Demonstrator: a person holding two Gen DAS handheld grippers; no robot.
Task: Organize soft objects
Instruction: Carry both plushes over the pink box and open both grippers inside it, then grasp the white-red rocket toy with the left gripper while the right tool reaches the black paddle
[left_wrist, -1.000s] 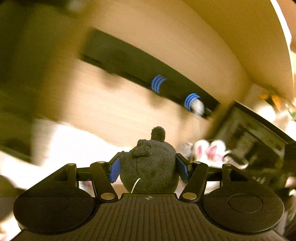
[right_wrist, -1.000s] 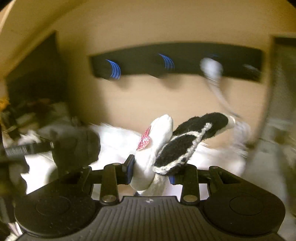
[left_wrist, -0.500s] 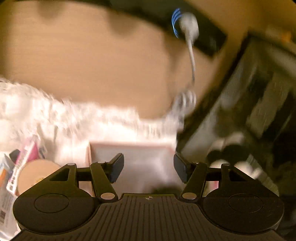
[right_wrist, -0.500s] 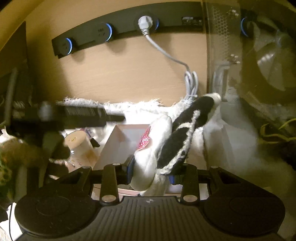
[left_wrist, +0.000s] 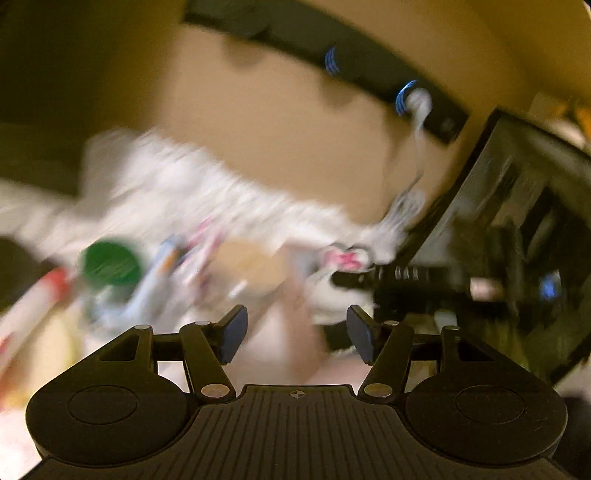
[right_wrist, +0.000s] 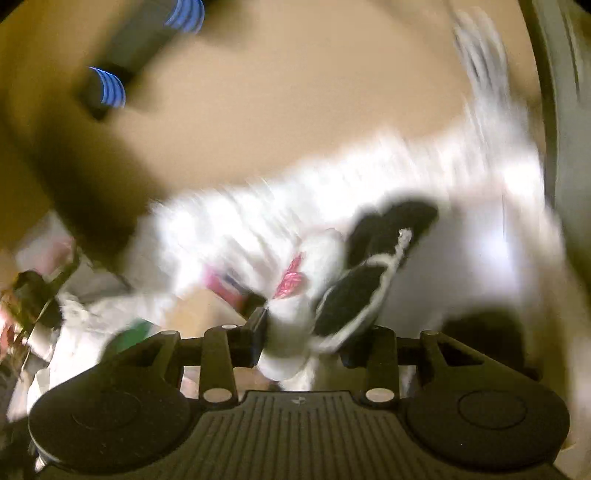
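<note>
My right gripper (right_wrist: 303, 345) is shut on a black-and-white plush toy (right_wrist: 295, 325) with pink inner ears; its black ear (right_wrist: 354, 299) sticks up to the right. My left gripper (left_wrist: 295, 332) is open and empty, with blue pads apart. In the blurred left wrist view the same plush (left_wrist: 332, 273) shows ahead to the right, held by the other black gripper (left_wrist: 406, 280). A pale pink box (left_wrist: 280, 343) lies just below my left fingers. The grey plush from earlier is out of view.
A fluffy white rug (left_wrist: 192, 192) covers the surface. A green-lidded jar (left_wrist: 110, 264), packets and a tan round lid (left_wrist: 247, 262) sit at left. A black socket strip (left_wrist: 351, 66) runs along the wooden back wall. A dark PC case (left_wrist: 517, 229) stands at right.
My left gripper held a grey plush a second ago, then opened empty over the pink box. It has since swung left. My right gripper keeps the black-and-white plush and has swung left.
</note>
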